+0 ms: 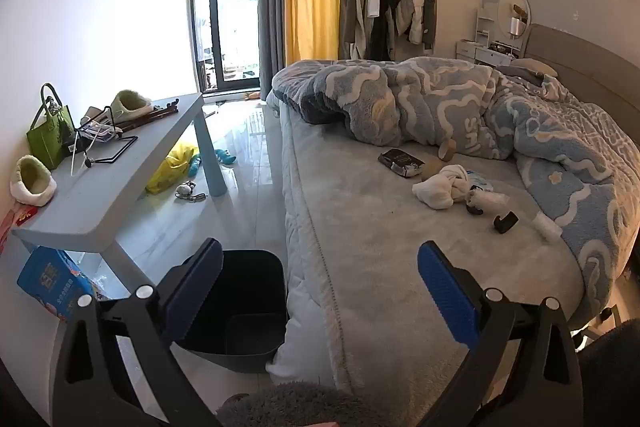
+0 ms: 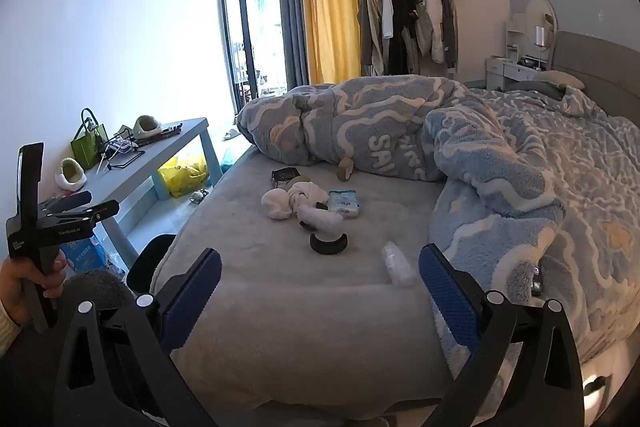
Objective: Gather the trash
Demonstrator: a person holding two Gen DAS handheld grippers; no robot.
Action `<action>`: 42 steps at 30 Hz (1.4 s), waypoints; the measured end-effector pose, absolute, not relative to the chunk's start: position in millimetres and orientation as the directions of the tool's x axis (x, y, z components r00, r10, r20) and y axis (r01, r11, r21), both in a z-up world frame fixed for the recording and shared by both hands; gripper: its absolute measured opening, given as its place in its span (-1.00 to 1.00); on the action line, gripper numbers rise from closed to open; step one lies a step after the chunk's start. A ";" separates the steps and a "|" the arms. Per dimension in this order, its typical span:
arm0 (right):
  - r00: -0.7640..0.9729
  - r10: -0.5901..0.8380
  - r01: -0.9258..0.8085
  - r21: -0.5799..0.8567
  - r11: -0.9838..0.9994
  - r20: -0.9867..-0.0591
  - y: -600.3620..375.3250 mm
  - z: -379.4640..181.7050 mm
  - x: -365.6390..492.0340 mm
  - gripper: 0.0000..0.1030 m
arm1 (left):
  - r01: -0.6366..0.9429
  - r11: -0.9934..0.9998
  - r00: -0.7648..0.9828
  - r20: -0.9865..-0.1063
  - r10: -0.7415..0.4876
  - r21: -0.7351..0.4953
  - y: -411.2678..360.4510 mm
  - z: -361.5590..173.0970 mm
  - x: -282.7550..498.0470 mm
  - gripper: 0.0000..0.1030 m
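Note:
Trash lies on the grey bed (image 1: 360,227): a dark snack packet (image 1: 401,161), a cardboard tape roll (image 1: 447,149), white socks (image 1: 442,185), a black tape roll piece (image 1: 505,221) and a clear plastic cup (image 2: 397,263). A blue tissue pack (image 2: 343,203) lies beside the socks (image 2: 300,201). A dark bin (image 1: 236,311) stands on the floor against the bed's corner. My left gripper (image 1: 320,291) is open and empty, above the bin and bed edge. My right gripper (image 2: 320,291) is open and empty over the bed, its right finger next to the cup.
A blue fleece blanket (image 1: 500,119) is heaped on the bed. A grey low table (image 1: 116,171) at left holds slippers and a green bag (image 1: 50,131). A yellow plastic bag (image 1: 172,167) and toys lie on the floor. A blue package (image 1: 52,283) sits under the table.

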State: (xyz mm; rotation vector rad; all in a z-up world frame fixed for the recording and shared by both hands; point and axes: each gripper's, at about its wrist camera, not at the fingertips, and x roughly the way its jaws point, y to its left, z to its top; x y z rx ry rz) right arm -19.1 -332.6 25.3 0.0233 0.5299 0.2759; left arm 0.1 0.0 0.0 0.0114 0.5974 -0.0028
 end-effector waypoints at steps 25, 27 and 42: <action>0.824 0.266 -0.253 0.095 0.963 -0.501 -333.7 25.3 -18.1 0.94 | 0.006 1.000 0.826 -0.563 0.000 0.009 1.3 -0.1 0.5 0.94; 0.824 0.266 -0.252 0.096 0.963 -0.501 -333.7 25.2 -18.0 0.94 | 0.006 1.000 0.826 -0.564 -0.001 0.008 2.2 -0.1 0.9 0.94; 0.823 0.267 -0.252 0.098 0.963 -0.501 -333.6 24.3 -17.5 0.94 | 0.007 1.000 0.827 -0.562 0.002 0.014 -0.2 -0.2 0.3 0.94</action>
